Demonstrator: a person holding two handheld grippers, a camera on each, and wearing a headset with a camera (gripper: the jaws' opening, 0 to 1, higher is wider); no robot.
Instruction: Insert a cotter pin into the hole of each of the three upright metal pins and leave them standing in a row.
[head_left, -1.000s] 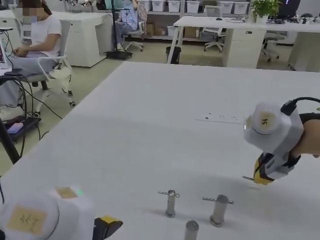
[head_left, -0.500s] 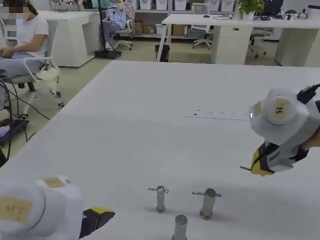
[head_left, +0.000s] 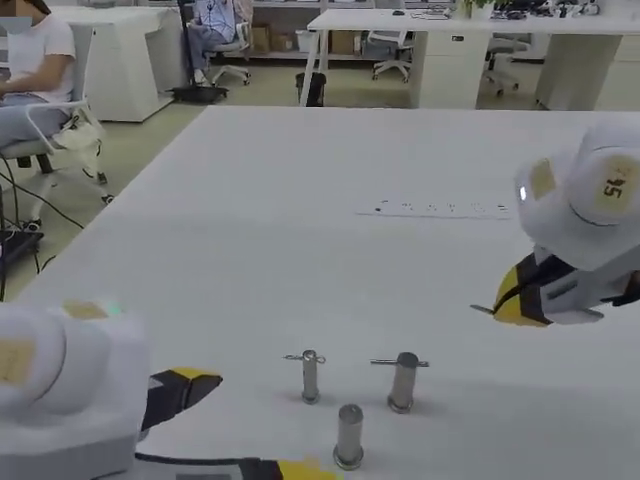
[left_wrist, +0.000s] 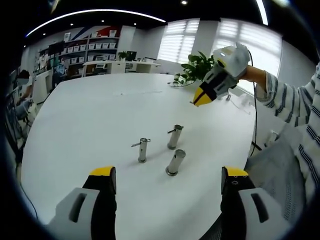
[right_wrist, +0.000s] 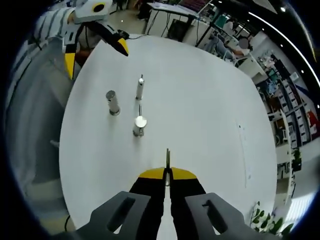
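Three upright metal pins stand close together on the white table (head_left: 250, 220). The left pin (head_left: 310, 376) and the right pin (head_left: 403, 381) each carry a cotter pin through the top. The near pin (head_left: 349, 436) (left_wrist: 175, 162) (right_wrist: 113, 102) is bare. My right gripper (head_left: 497, 305) (right_wrist: 167, 172) hovers right of and above the pins, shut on a thin cotter pin (right_wrist: 167, 159) whose end sticks out toward them. My left gripper (head_left: 250, 425) (left_wrist: 168, 179) sits low at the near left, open and holding nothing, with the pins ahead of its jaws.
A flat white strip (head_left: 435, 208) lies far back on the table. The table's left edge runs diagonally beside a person seated on a chair (head_left: 40, 70). Desks and office chairs stand at the back. A striped sleeve (left_wrist: 295, 105) shows at the right.
The head camera has tipped, so the whole scene slid up. My left gripper has edged forward toward the pins. The right gripper keeps the cotter pin in about the same spot beside them.
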